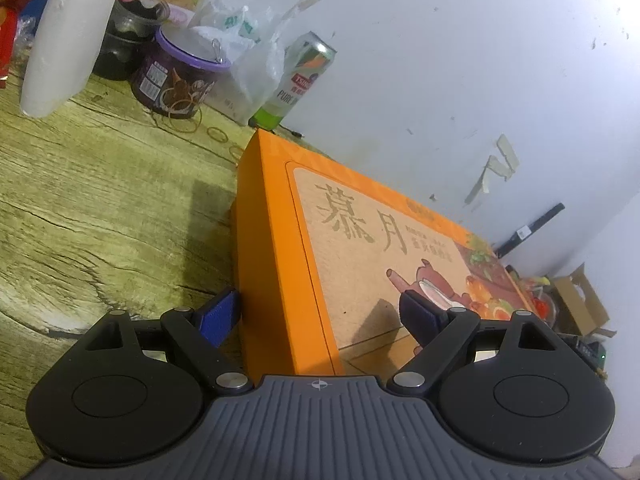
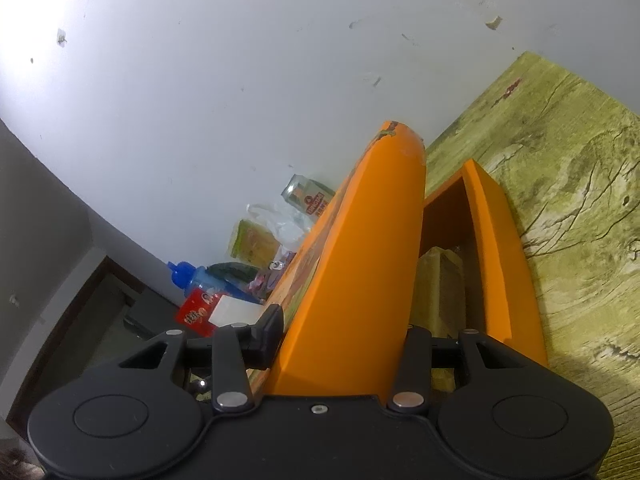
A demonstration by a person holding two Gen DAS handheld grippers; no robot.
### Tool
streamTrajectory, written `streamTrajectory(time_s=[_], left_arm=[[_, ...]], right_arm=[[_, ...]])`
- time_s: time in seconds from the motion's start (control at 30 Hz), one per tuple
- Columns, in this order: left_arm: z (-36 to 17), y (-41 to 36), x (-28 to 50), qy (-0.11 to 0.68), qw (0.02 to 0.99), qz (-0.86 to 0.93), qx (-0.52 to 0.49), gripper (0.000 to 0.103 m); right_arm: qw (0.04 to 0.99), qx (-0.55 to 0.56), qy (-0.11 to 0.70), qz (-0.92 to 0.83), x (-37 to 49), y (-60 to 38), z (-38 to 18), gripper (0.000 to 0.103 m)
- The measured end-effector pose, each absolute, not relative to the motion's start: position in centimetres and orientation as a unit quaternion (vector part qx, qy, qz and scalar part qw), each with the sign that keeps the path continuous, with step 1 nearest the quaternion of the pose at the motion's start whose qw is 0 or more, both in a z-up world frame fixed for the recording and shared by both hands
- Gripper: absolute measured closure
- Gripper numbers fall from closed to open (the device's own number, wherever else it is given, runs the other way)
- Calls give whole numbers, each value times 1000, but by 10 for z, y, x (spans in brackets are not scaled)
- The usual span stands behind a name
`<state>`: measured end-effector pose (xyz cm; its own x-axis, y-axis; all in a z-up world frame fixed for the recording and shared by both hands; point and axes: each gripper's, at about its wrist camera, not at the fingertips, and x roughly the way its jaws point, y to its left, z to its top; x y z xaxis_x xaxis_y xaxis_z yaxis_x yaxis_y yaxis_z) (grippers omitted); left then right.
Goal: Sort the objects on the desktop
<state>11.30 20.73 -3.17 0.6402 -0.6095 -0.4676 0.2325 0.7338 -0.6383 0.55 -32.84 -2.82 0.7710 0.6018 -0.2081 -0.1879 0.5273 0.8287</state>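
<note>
In the left wrist view, a white paper roll (image 1: 72, 36) leans in at eleven o'clock over the wood-grain tabletop (image 1: 100, 208). Just right of it stand a dark jar (image 1: 128, 36) and a purple-lidded tub (image 1: 180, 76), with loose rubber bands (image 1: 188, 120) at the tub's foot. A clear plastic bag (image 1: 248, 52) and a green-and-white drink can (image 1: 296, 80) follow at twelve o'clock, against the white wall (image 1: 460, 60). The orange box lid (image 1: 280, 240), printed with large characters and a teapot, fills the centre out to three o'clock. The left claw (image 1: 320, 320) straddles the lid's near corner, one blue pad outside the side wall, the other over the printed top; whether they press I cannot tell.

In the right wrist view, a blue bottle (image 2: 192, 280) and a red packet (image 2: 200, 312) sit at nine o'clock. The lid (image 2: 360, 260) rises on edge through the centre, and the right claw (image 2: 340, 340) is clenched on its rim. Right of it, at three o'clock, the orange box base (image 2: 496, 248) lies open on the tabletop (image 2: 580, 200), with something yellowish (image 2: 440, 280) inside.
</note>
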Motion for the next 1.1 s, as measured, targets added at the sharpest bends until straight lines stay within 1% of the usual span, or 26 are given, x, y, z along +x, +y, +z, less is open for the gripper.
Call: streamTrajectory(time_s=[0.47, 1.1], left_arm=[[-41, 206, 130, 371, 852, -239, -280, 16], [-34, 202, 133, 371, 855, -236, -274, 16]], right_arm=[[834, 431, 266, 220, 16, -329, -35, 57], [831, 437, 264, 220, 17, -331, -34, 57]])
